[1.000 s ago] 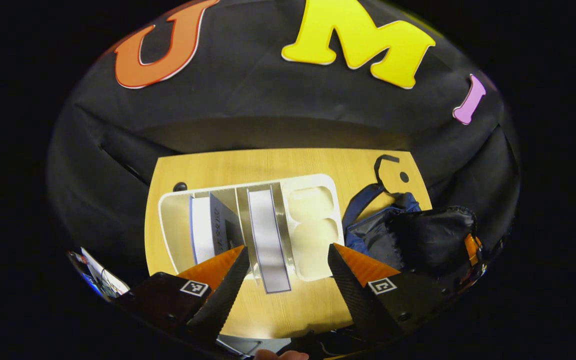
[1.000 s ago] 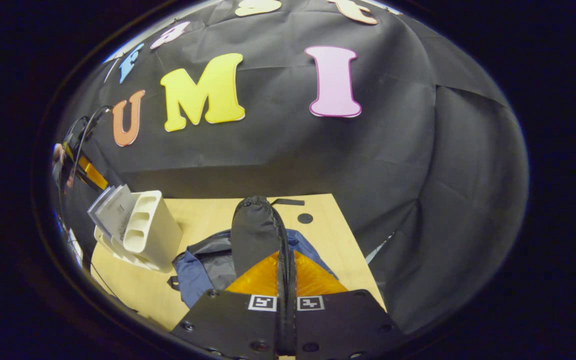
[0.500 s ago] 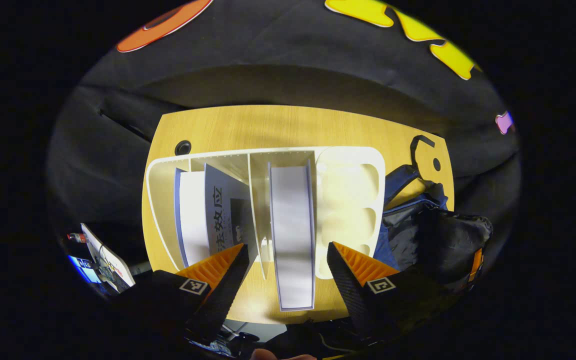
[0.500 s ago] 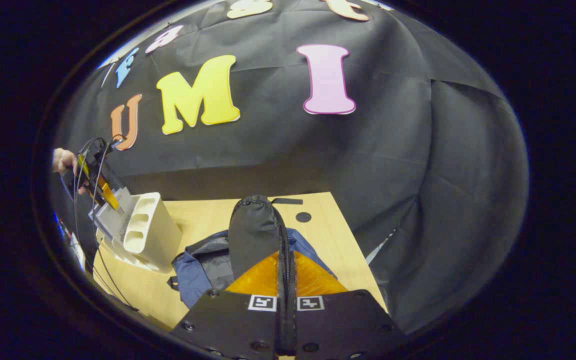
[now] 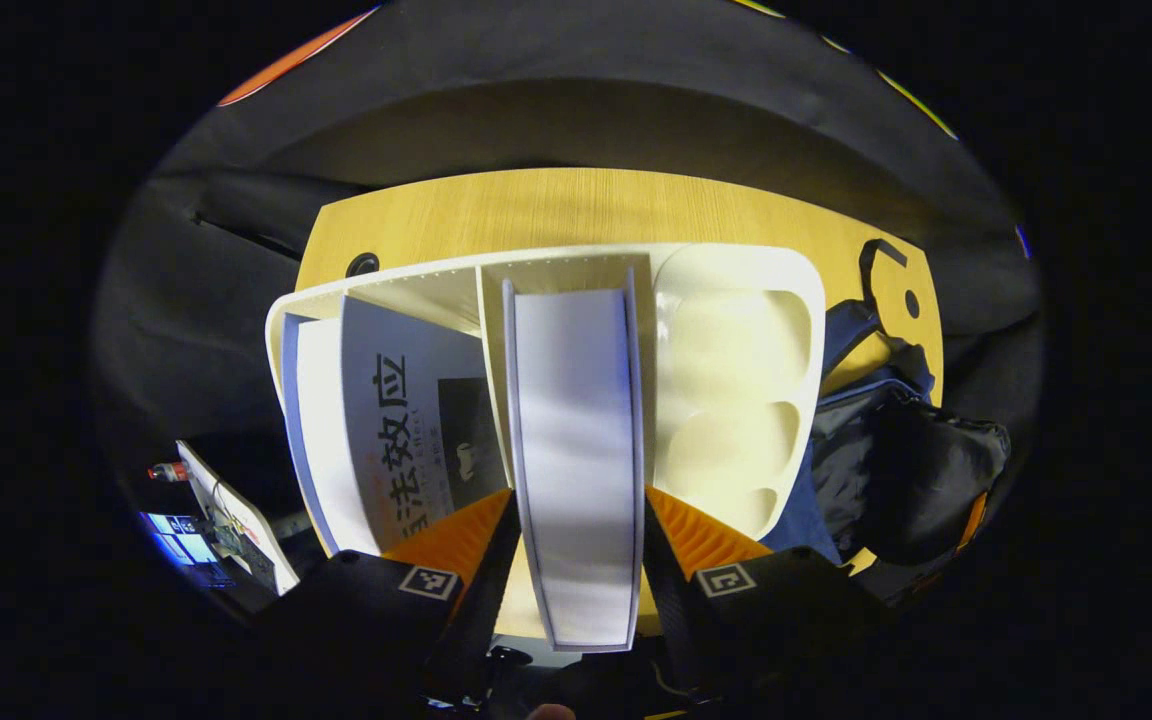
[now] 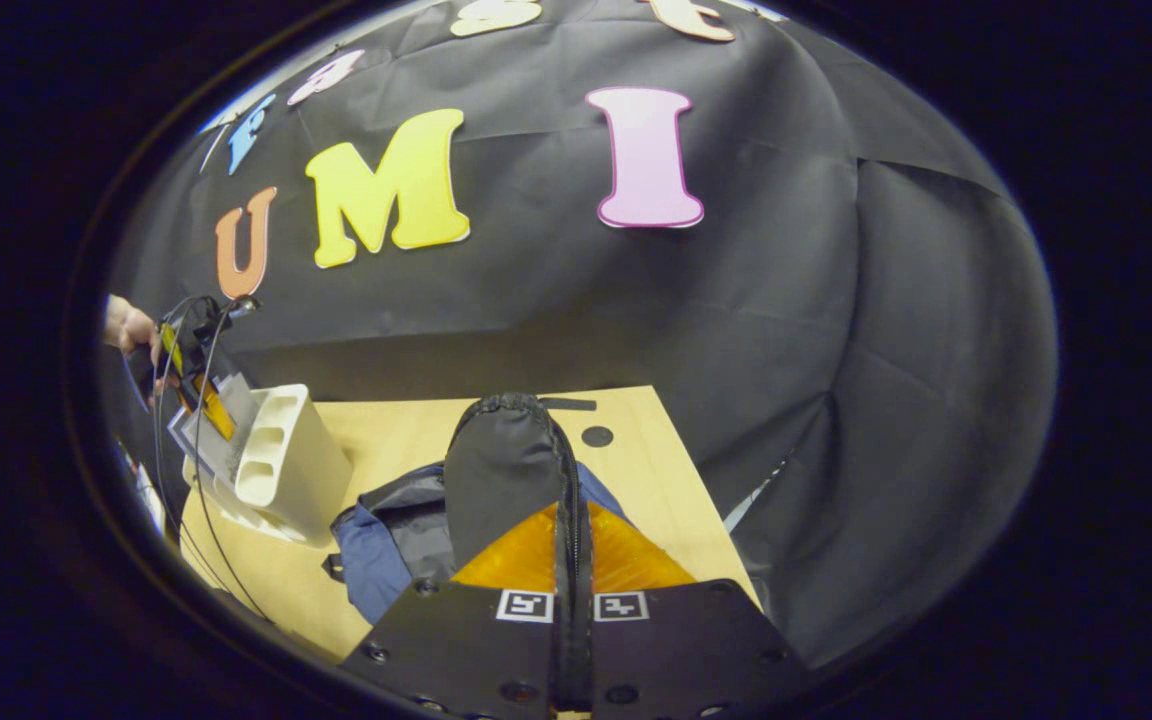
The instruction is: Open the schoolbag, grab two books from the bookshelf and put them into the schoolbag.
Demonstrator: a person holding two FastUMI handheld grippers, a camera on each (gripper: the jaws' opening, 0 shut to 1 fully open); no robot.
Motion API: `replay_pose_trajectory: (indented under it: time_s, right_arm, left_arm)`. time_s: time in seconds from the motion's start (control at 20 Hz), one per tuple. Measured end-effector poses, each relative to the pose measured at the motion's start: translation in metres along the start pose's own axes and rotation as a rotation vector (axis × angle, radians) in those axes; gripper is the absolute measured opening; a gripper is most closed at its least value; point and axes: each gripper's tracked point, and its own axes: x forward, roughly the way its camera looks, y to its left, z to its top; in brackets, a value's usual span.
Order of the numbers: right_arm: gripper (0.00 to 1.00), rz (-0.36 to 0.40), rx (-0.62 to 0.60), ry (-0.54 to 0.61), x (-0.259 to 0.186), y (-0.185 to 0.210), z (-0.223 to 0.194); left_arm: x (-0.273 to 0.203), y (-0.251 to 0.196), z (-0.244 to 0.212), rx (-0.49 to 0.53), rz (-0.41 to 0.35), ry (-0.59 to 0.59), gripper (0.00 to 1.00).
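On the pale wooden table [image 5: 576,205], seen in the left gripper view, a cream plastic bookshelf with upright dividers [image 5: 736,300] is stood. At its left end a white book with a blue spine [image 5: 321,420] is leaned beside a grey-covered book with dark print [image 5: 386,420]. In the middle slot a thick white-edged book with a bluish cover [image 5: 576,450] is straddled by the left gripper [image 5: 576,545], whose fingers are set apart on either side of the book; whether they press on it cannot be told (the contact is hidden). To the right of the shelf lies the blue and black fabric schoolbag [image 5: 896,460]. In the right gripper view, the black flap of the schoolbag [image 6: 506,460] is pinched between the closed fingers of the right gripper [image 6: 573,560] and held upright.
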Motion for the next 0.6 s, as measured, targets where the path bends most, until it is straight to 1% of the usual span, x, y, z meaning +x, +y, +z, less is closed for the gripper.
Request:
replay_pose_trajectory:
  time_s: [0.05, 0.15, 0.2, 0.3, 0.45, 0.55, 0.6]
  right_arm:
    - [0.00, 0.000, 0.000, 0.002, 0.002, 0.000, -0.002]
    - [0.00, -0.001, 0.006, 0.001, 0.001, -0.002, -0.002]
    - [0.00, -0.004, 0.007, 0.001, 0.000, -0.003, -0.003]
    - [0.00, -0.012, 0.005, 0.004, 0.001, -0.005, -0.006]
    - [0.00, -0.016, -0.006, 0.006, -0.001, -0.003, -0.008]
    - [0.00, -0.022, -0.021, 0.002, -0.002, 0.000, -0.006]
    - [0.00, -0.023, -0.035, -0.001, -0.002, 0.002, -0.005]
  left_arm:
    - [0.001, 0.000, 0.002, -0.005, 0.003, 0.001, 0.70]
    - [0.001, -0.002, 0.003, -0.012, 0.008, 0.011, 0.63]
    - [-0.001, -0.002, 0.000, -0.013, 0.005, 0.019, 0.54]
    - [-0.004, -0.003, -0.006, -0.005, -0.002, 0.041, 0.48]
    - [-0.032, 0.004, -0.012, 0.029, 0.010, 0.010, 0.46]
    - [-0.063, 0.012, -0.021, 0.082, 0.017, -0.041, 0.45]
    - [-0.080, 0.014, -0.029, 0.097, 0.009, -0.065, 0.45]
